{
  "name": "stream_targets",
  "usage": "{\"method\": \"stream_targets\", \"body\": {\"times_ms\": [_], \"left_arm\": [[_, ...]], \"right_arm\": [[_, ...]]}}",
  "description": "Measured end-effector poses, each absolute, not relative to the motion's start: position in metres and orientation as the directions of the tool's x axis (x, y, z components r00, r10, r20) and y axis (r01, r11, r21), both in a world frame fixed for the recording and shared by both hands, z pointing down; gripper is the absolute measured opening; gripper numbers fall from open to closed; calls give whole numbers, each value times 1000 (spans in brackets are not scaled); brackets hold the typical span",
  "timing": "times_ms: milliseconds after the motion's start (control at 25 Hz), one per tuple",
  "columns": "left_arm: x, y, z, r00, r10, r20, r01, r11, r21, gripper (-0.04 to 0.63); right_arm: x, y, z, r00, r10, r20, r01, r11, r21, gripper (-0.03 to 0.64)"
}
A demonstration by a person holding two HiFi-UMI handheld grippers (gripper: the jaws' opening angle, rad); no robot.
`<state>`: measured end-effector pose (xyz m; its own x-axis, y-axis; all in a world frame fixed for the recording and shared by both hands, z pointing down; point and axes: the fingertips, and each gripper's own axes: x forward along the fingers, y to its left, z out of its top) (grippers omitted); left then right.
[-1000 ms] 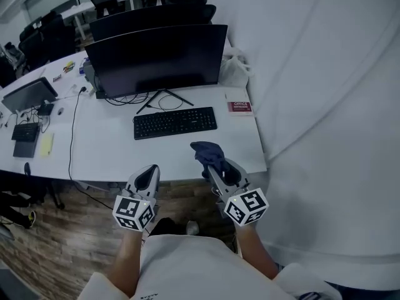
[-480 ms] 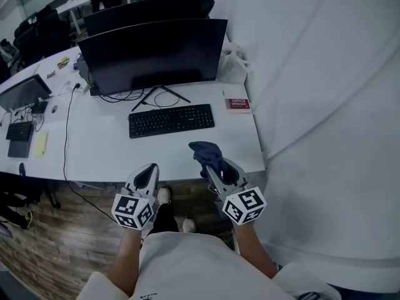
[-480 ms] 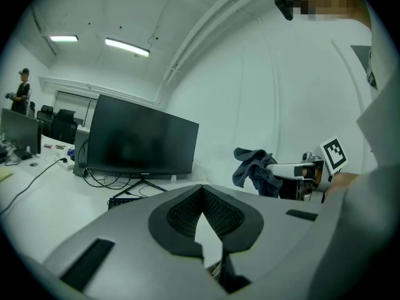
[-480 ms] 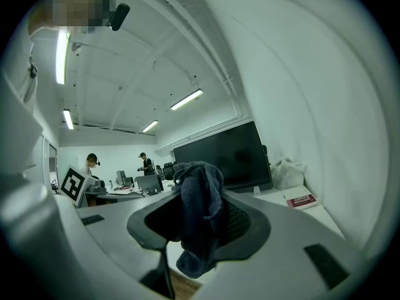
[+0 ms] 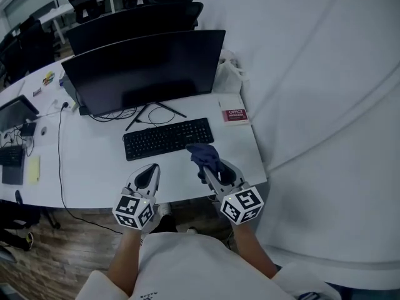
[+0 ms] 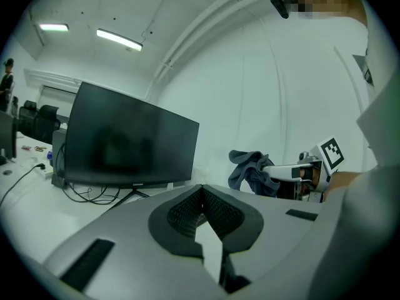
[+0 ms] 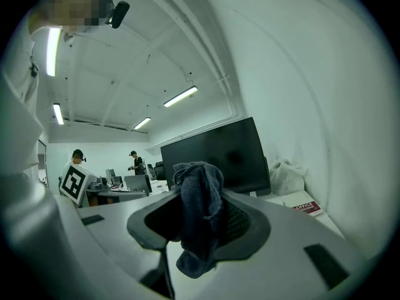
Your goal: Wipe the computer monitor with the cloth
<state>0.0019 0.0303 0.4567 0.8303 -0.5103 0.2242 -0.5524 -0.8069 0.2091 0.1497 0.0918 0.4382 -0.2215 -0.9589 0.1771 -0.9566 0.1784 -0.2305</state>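
Observation:
A large dark monitor [image 5: 147,67] stands switched off at the back of the white desk [image 5: 87,167], with a black keyboard [image 5: 165,138] in front of it. My right gripper [image 5: 211,169] is shut on a dark blue cloth [image 5: 204,155] and hovers over the desk's near edge, right of the keyboard. The cloth [image 7: 199,214] hangs bunched between its jaws, with the monitor [image 7: 219,155] beyond. My left gripper [image 5: 145,178] is shut and holds nothing, level with the right one over the desk's front edge. From the left gripper view the monitor [image 6: 128,139] and the cloth [image 6: 250,170] are both ahead.
A red-and-white booklet [image 5: 235,115] lies right of the keyboard, with a white bag [image 5: 228,70] behind it by the wall. Cables [image 5: 62,142] trail across the desk's left part. Another monitor [image 5: 15,108] and office chairs [image 5: 25,36] stand farther left and behind.
Both grippers and the view have moved forward towards the desk; the grippers now hang over its front edge. The cloth stays held in the right gripper.

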Motion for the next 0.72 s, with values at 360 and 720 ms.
{"method": "stream_targets", "body": {"times_ms": [360,720], "left_arm": [[8,-41,451,871,-443,213,-481,-857,184,10],[-6,-94,462,889,-399,223,-444,-870,213,9]], "right_arm": [[148,29,435,-153,-972,180,-965,108,-239,160],[139,-19,456,-108,-967,231,-971,53,-234,161]]}}
